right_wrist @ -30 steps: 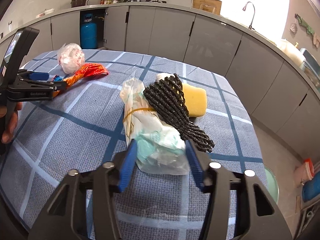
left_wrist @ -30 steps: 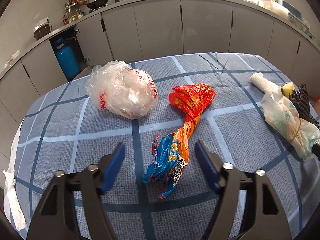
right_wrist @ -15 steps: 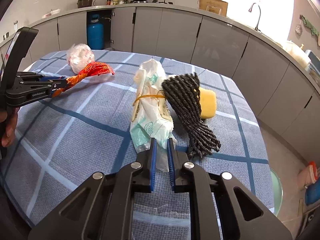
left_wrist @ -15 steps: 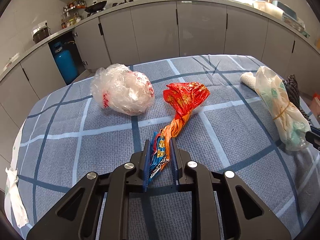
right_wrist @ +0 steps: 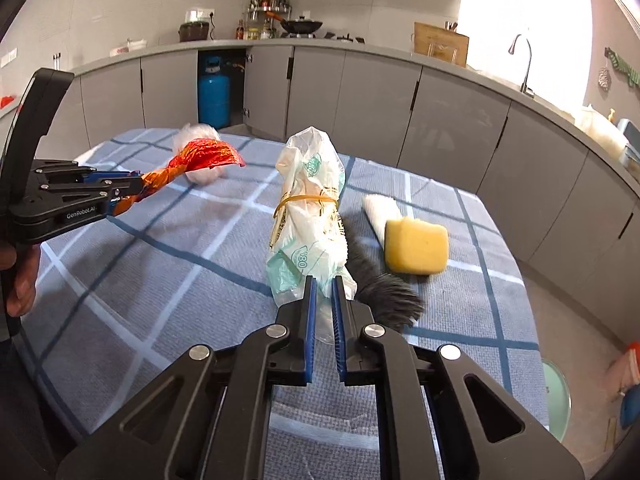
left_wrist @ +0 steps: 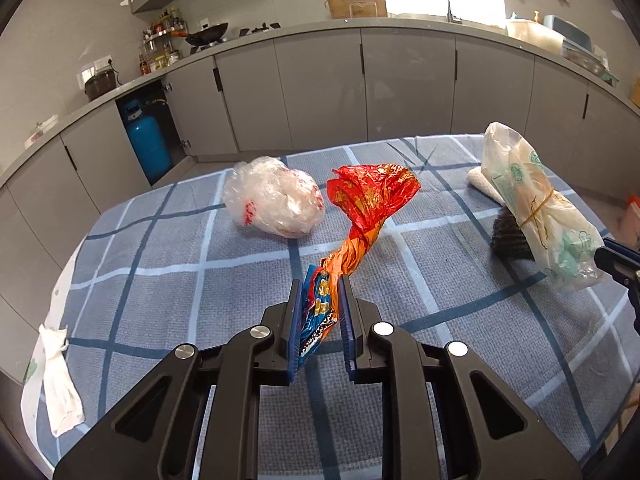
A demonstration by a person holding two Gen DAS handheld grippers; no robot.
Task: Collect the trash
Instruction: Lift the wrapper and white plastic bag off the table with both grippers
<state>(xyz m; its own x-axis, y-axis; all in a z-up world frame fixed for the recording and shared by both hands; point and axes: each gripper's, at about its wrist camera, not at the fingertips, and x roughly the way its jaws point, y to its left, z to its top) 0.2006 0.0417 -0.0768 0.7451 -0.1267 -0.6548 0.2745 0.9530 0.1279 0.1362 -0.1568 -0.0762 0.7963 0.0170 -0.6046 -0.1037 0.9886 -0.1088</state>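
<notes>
Left claw [left_wrist: 320, 312]: clenched on the blue tail of the twisted snack wrapper [left_wrist: 360, 216]. A second ago the blue pads stood wide on either side of the wrapper as it lay flat; now they pinch it, and its red-orange end hangs raised off the checked cloth of the bench [left_wrist: 160, 272]. In the right wrist view the wrapper juts out level from this claw, clear of the cloth.

Right claw [right_wrist: 323, 300]: clenched on the lower end of the white-and-green plastic bag [right_wrist: 308, 216], which is bound by a yellow rubber band. Earlier the bag lay on its side between open pads; now it stands nearly upright from the claw.

Crumpled clear bag [left_wrist: 276, 200]: on the cloth, just behind the wrapper, in the same spot as before.

Black fibrous bundle [right_wrist: 380, 284]: on the cloth, partly hidden behind the lifted bag.

Yellow sponge [right_wrist: 416, 246]: on the cloth beside a white roll [right_wrist: 380, 210], both beyond the bundle, unmoved.

Hand [right_wrist: 22, 276]: grips the left tool's handle at the frame edge.
</notes>
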